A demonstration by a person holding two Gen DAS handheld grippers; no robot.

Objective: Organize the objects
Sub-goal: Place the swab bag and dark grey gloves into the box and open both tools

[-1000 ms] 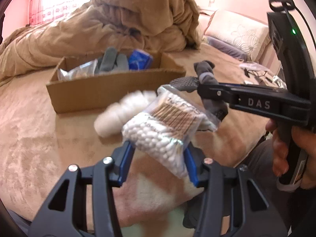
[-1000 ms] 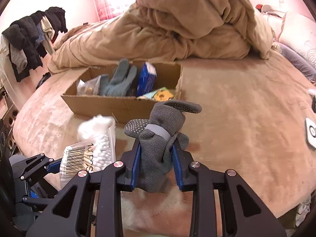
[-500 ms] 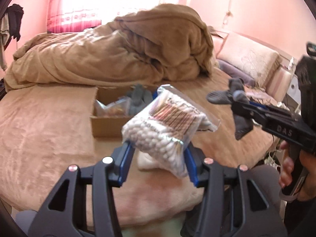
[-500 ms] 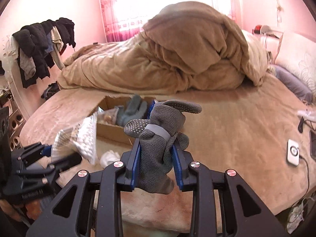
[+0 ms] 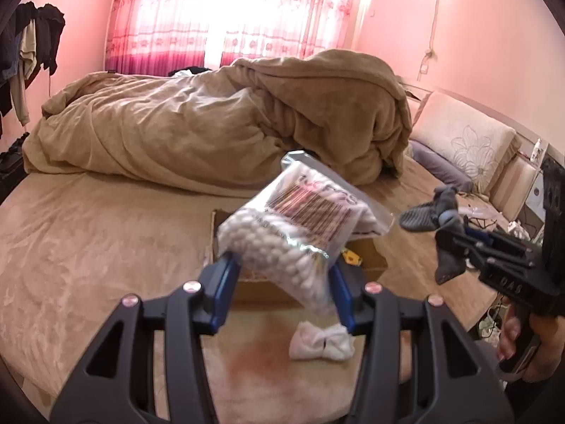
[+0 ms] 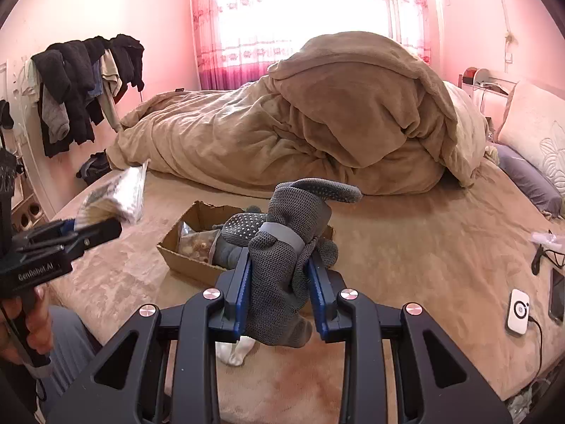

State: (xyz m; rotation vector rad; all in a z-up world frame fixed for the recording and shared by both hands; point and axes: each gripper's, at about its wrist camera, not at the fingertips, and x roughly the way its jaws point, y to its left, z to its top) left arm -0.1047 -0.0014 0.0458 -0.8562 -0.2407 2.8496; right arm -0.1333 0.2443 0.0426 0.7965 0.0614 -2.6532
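Both claws have lifted up and back from the bed, each carrying an item over the cardboard box.

The left claw (image 5: 282, 275) grips a clear bag of cotton swabs (image 5: 300, 233); the right claw (image 6: 280, 282) clamps a bundled grey glove (image 6: 286, 243). A second ago both sat low beside the cardboard box (image 6: 183, 258); now it lies farther below, so packing looks next. White socks (image 5: 323, 342) remain on the tan bed (image 5: 88, 247), near its front edge. A heaped duvet (image 6: 317, 123), pink curtains and hanging clothes (image 6: 81, 81) fill the room.

left wrist: faces bed (image 5: 88, 233), close | right wrist: same (from the right) | shared: cardboard box (image 6: 183, 261)
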